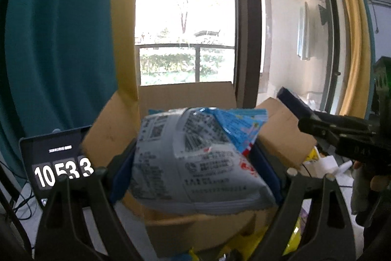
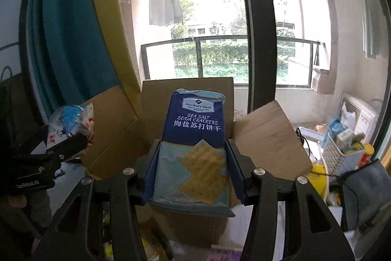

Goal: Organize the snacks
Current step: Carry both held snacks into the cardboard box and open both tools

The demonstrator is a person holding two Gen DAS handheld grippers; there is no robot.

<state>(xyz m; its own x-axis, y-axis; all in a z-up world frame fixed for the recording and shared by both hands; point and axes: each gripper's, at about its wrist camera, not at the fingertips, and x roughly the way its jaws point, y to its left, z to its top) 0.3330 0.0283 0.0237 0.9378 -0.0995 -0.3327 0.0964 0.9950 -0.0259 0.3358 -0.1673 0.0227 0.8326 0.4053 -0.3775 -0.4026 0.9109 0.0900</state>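
My left gripper (image 1: 195, 177) clamps a grey snack bag (image 1: 195, 158) and my right gripper (image 2: 193, 177) clamps a blue cracker pack (image 2: 195, 143), both in front of the open cardboard box (image 2: 268, 138).

Both grippers are showing matte black angular frames with silver round screws near the finger hinges. Blue pads (image 2: 235, 168) are lining the right gripper (image 2: 193, 170) fingers. White lettering, possibly a brand mark, is showing on the left gripper (image 1: 195, 163) body.

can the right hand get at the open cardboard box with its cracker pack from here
Probably yes: the right gripper holds the cracker pack just before the open cardboard box, flaps spread, nothing between.
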